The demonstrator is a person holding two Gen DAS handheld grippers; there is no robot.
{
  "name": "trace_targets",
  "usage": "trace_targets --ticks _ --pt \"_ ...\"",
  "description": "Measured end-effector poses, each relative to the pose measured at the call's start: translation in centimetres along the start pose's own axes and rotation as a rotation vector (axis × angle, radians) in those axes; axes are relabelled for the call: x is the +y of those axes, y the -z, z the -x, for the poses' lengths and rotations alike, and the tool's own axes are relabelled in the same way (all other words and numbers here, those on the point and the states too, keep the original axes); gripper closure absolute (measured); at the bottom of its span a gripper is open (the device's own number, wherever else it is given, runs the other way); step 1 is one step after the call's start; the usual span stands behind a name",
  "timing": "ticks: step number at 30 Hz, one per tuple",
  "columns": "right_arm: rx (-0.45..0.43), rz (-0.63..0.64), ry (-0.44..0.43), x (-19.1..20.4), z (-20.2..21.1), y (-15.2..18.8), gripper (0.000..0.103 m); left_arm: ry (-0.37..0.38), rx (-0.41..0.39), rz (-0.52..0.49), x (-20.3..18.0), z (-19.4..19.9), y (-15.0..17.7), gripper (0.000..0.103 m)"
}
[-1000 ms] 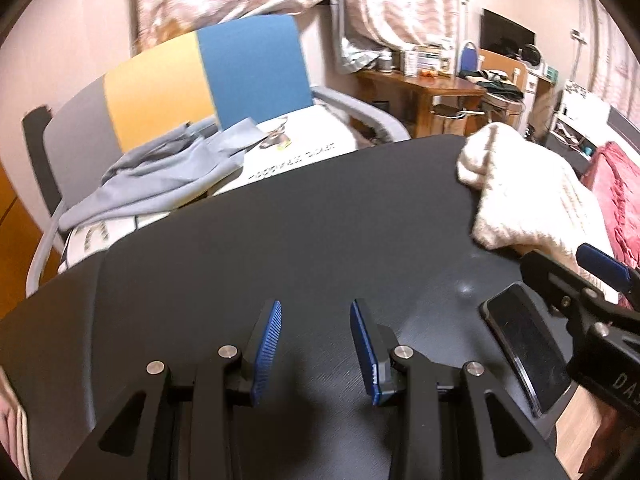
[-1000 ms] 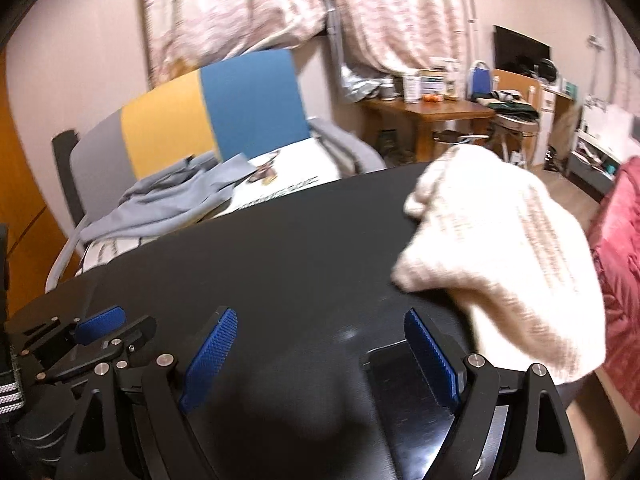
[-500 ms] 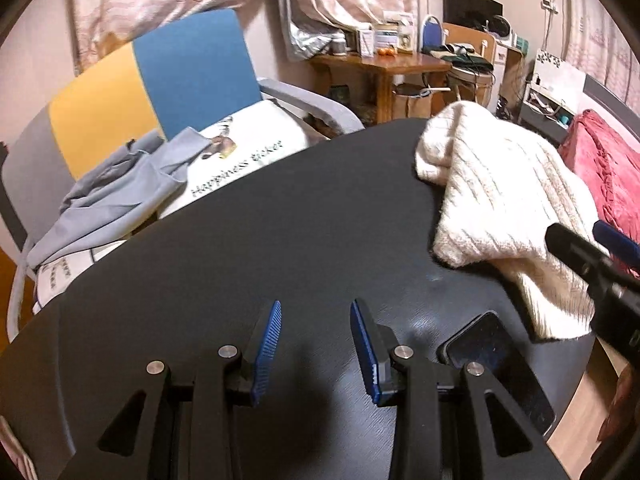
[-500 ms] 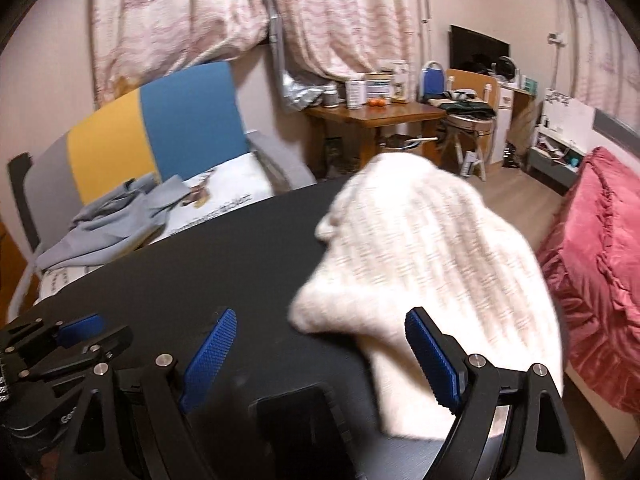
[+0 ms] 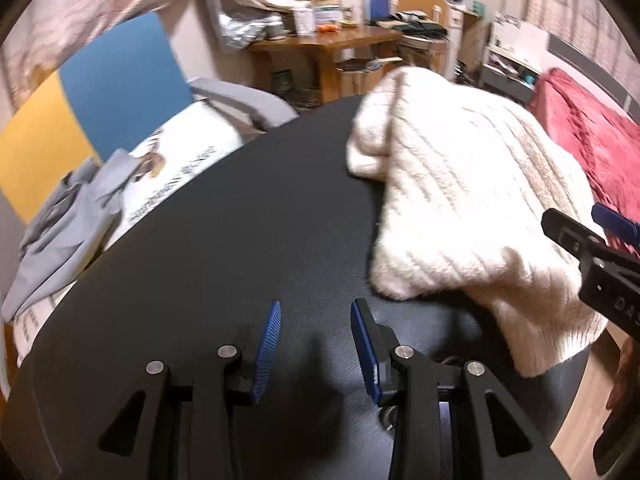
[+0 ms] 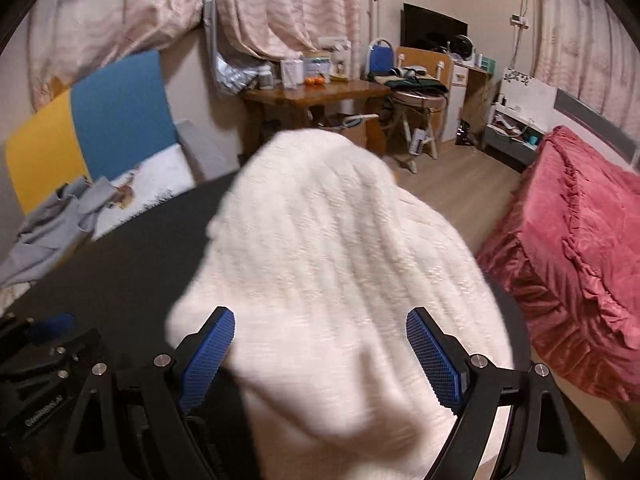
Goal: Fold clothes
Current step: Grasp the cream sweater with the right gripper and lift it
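A cream knitted sweater (image 5: 460, 184) lies bunched on the right side of a round black table (image 5: 224, 232) and hangs over its right edge. In the right wrist view the sweater (image 6: 340, 264) fills the middle. My right gripper (image 6: 320, 356) is wide open, its blue pads on either side of the sweater's near end, not closed on it. It also shows at the right edge of the left wrist view (image 5: 592, 248). My left gripper (image 5: 316, 340) is partly open and empty, over bare table left of the sweater.
A chair with a yellow and blue back (image 5: 92, 92) stands behind the table, holding a grey garment (image 5: 64, 228) and a white printed cushion (image 5: 180, 152). A red-covered bed (image 6: 572, 256) is at the right. A wooden desk (image 6: 320, 96) stands further back.
Both grippers have moved right, toward the sweater. The right gripper now straddles the sweater's near end. The dark phone seen earlier on the table is mostly hidden behind the left gripper.
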State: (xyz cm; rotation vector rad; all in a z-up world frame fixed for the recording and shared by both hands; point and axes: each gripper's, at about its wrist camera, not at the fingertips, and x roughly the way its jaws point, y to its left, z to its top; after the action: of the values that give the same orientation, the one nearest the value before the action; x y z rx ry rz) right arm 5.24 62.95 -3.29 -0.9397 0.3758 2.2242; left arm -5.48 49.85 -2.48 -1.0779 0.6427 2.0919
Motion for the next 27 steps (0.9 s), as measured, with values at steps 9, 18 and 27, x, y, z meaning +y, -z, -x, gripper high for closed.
trace_targets --ticks 9,18,27 --pt "0.138 -0.057 0.072 -4.3 -5.8 0.3 0.01 0.054 0.056 -0.069 -3.0 -4.3 -1.4 0.066" --pt "0.079 0.082 0.126 -3.0 -7.1 2.8 0.022 0.022 0.062 -0.154 -5.6 -6.5 -2.3 0.066" --pt "0.049 0.089 0.034 -3.5 -7.3 2.4 0.062 0.0 0.103 -0.318 -7.7 -9.0 -3.4 0.074"
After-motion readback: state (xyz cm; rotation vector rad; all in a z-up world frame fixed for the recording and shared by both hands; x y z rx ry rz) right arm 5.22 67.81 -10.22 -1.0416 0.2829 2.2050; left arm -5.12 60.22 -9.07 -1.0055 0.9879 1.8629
